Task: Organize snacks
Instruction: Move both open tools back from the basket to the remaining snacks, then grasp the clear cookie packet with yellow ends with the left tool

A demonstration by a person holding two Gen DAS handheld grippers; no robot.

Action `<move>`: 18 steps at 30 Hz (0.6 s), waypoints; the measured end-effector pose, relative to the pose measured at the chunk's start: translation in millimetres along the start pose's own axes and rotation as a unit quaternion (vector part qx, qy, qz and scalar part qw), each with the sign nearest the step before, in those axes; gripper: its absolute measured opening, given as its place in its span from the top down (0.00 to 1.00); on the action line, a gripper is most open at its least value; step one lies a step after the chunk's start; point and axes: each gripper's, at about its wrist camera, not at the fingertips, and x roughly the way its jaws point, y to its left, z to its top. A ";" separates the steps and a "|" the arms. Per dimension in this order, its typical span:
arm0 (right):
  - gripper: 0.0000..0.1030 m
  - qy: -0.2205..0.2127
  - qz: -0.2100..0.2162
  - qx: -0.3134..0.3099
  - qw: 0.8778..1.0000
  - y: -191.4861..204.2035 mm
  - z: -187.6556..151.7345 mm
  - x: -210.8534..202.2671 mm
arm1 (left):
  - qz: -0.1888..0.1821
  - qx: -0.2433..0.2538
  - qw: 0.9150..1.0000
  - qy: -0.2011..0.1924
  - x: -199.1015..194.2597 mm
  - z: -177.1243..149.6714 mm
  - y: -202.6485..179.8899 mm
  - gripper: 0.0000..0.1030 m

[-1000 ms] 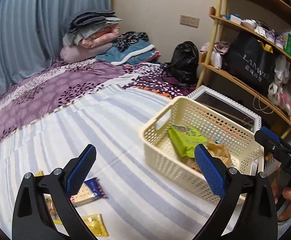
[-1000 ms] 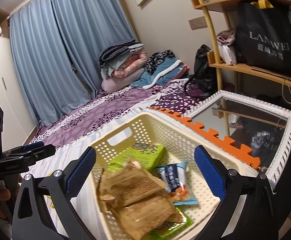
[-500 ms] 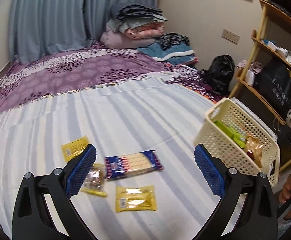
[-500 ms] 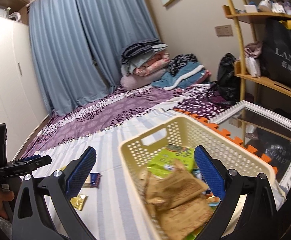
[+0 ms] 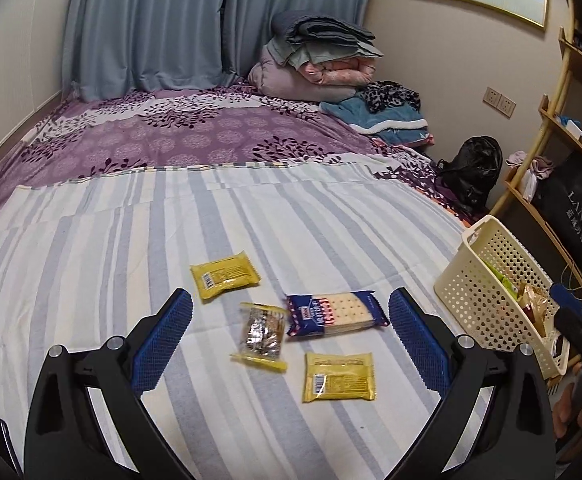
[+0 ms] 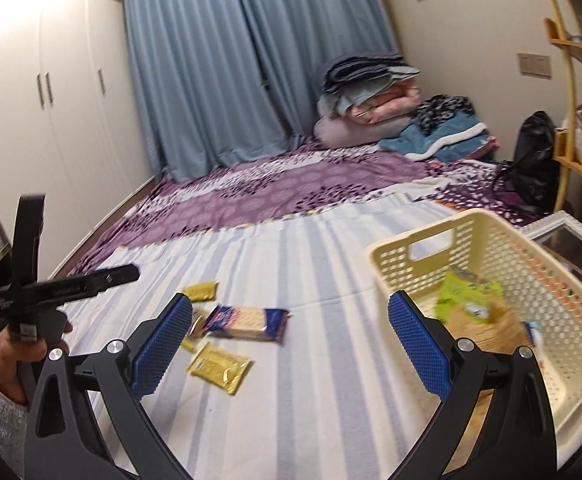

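Several snack packs lie on the striped sheet: a blue cracker pack, a clear-wrapped snack, one yellow packet farther back and another yellow packet nearest me. My left gripper hovers open above them with nothing between its fingers. A cream perforated basket at the bed's right edge holds a green bag and a brown bag. My right gripper is open and empty between basket and packs.
A purple patterned blanket and stacked bedding fill the far end of the bed. A wooden shelf with bags stands right of the basket, a black backpack beside it. A white wardrobe lines the left wall.
Both grippers swung left, away from the basket toward the loose packs. The basket slid to the right side of both views and the packs came into the middle. Both stayed open.
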 end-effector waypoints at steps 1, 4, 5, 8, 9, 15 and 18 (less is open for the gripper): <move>0.05 0.009 0.008 -0.007 1.000 5.9 -3.5 5.6 | 0.001 -0.002 1.000 0.001 0.6 -1.0 2.2 0.03; 0.05 0.036 0.029 -0.019 0.999 17.5 -13.7 21.8 | 0.010 -0.003 1.000 0.005 2.0 -5.2 9.6 0.03; 0.05 0.048 0.036 -0.023 0.998 21.5 -17.6 28.0 | 0.016 0.000 1.000 0.005 2.5 -6.5 11.2 0.03; 0.05 0.067 0.046 -0.033 0.996 28.6 -26.2 41.8 | 0.026 0.002 1.000 0.009 5.7 -10.1 17.6 0.03; 0.05 0.075 0.049 -0.037 0.995 31.0 -29.3 46.2 | 0.031 0.003 0.999 0.011 7.3 -11.2 19.2 0.03; 0.05 0.104 0.056 -0.043 0.992 35.0 -43.2 62.3 | 0.046 0.004 0.998 0.035 29.3 -20.9 28.6 0.03; 0.05 0.113 0.058 -0.044 0.991 34.0 -46.5 66.7 | 0.047 0.012 0.998 0.051 44.1 -27.3 27.4 0.03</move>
